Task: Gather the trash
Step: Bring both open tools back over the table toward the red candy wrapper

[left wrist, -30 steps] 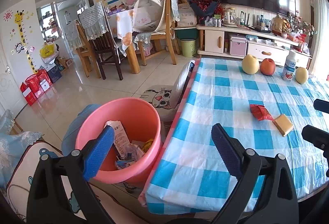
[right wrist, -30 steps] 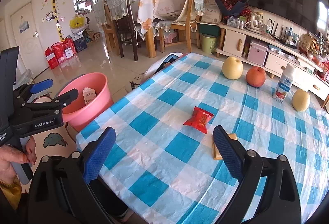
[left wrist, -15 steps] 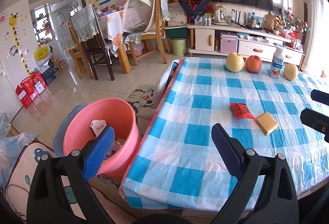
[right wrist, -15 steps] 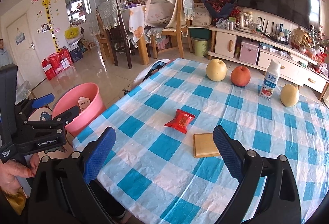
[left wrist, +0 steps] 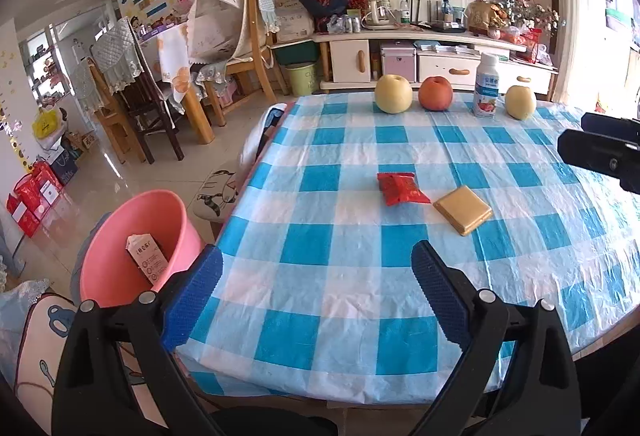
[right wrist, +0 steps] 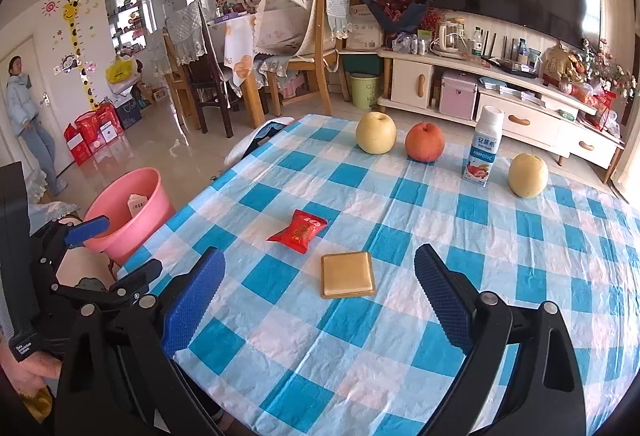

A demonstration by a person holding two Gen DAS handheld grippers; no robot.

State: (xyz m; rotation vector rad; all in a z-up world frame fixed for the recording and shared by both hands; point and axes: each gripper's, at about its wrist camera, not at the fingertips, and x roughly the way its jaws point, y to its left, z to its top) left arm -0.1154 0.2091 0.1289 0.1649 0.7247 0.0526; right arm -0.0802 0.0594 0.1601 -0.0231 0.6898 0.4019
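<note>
checked tablecloth (right wrist: pixel 400 336) ahead, both tongs, left gripper (left wrist: pixel 316 288) and right gripper (right wrist: pixel 320 288), gaping wide and empty; right should straddle gold packet (right wrist: pixel 348 275), pinching flat edges squarely.

Colours on and around a checked table.

A tablecloth (right wrist: pixel 400 316) in blue, pale blue and white checks carries a red snack packet (right wrist: pixel 298 230) with white markings, a tan-gold square packet (right wrist: pixel 348 275), two pale yellow pears (right wrist: pixel 376 133), a red-orange apple (right wrist: pixel 425 142), and a white bottle (right wrist: pixel 484 148) with a blue label showing red fruit. Beside the table stands a pink bucket (left wrist: pixel 116 236). Both grippers are black with blue pads (right wrist: pixel 194 292).
</note>
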